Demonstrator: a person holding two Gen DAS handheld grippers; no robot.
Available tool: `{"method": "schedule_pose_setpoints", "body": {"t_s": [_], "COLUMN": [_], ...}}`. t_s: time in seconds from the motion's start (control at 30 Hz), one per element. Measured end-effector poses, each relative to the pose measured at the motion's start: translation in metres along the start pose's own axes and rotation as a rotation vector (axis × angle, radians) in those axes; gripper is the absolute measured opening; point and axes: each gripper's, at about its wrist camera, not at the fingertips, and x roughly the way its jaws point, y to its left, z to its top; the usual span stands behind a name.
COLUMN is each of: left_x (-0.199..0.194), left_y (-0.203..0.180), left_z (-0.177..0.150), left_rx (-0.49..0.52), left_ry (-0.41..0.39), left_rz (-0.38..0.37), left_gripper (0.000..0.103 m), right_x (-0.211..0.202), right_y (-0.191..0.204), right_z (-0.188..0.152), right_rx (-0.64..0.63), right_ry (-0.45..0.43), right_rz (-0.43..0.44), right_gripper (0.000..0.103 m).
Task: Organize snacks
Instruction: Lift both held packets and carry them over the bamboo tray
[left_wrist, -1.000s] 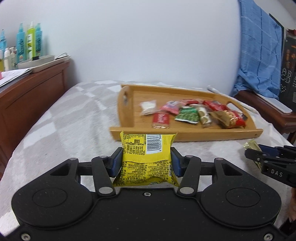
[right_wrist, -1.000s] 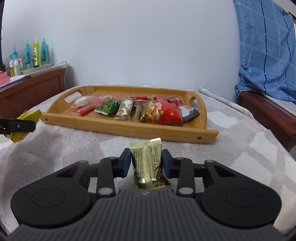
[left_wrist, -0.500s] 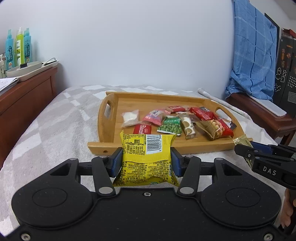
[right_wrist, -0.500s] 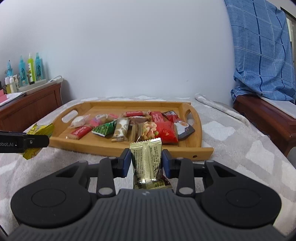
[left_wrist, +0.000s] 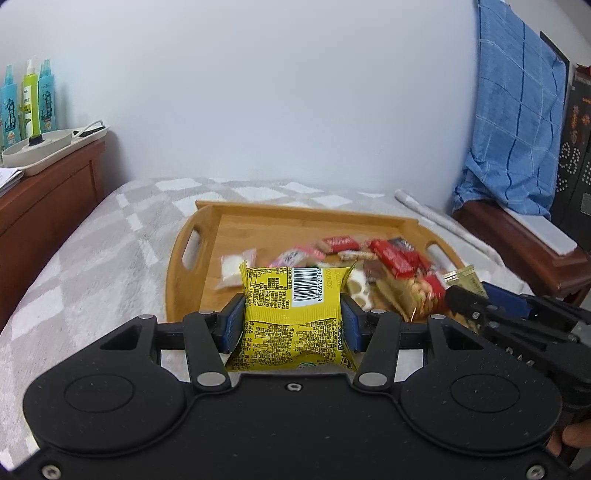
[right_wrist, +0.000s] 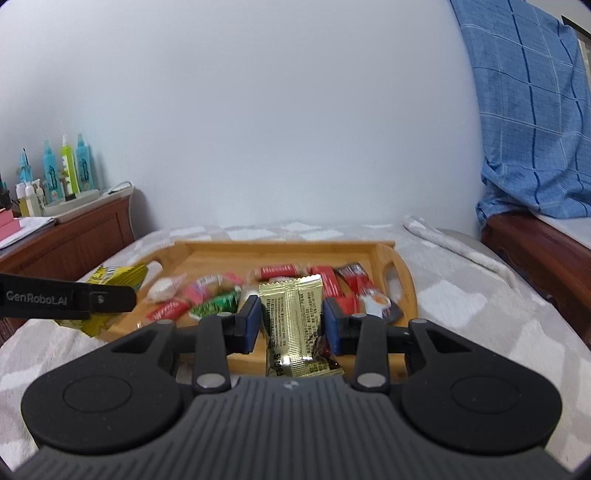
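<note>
Jaws on both grippers were clamped on snacks: left gripper (left_wrist: 291, 325) gripped the yellow packet (left_wrist: 293, 317), right gripper (right_wrist: 291, 325) the gold packet (right_wrist: 293, 321). Both had moved from short of the wooden tray (left_wrist: 177, 273) to over its near edge, so dropping looked next

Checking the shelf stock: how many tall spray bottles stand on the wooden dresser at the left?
3: two teal spray bottles flank a lime-green spray bottle, standing in a row against the wall on the wooden dresser. Smaller bottles beside them may hide more.
</note>
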Motion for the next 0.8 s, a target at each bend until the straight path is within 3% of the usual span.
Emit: {"method": "schedule_pose_setpoints", "body": {"t_s": [0.47,0.8], "left_x": [0.049,0.100], "left_y": [-0.016,-0.010], "left_z": [0.039,0.067], "left_rx": [0.018,0.002], "left_ry": [0.008,0.030], "left_rz": [0.045,0.063], "left_gripper": [0.050,0.050], "right_x": [0.051,0.098], "right_y": [-0.023,-0.064], "right_z": [0.035,0.047], "right_rx": [0.019,0.134], "right_ry": [-0.043,-0.018], "right_rz": [0.039,0.026], "right_gripper": [0.042,0.042]}}
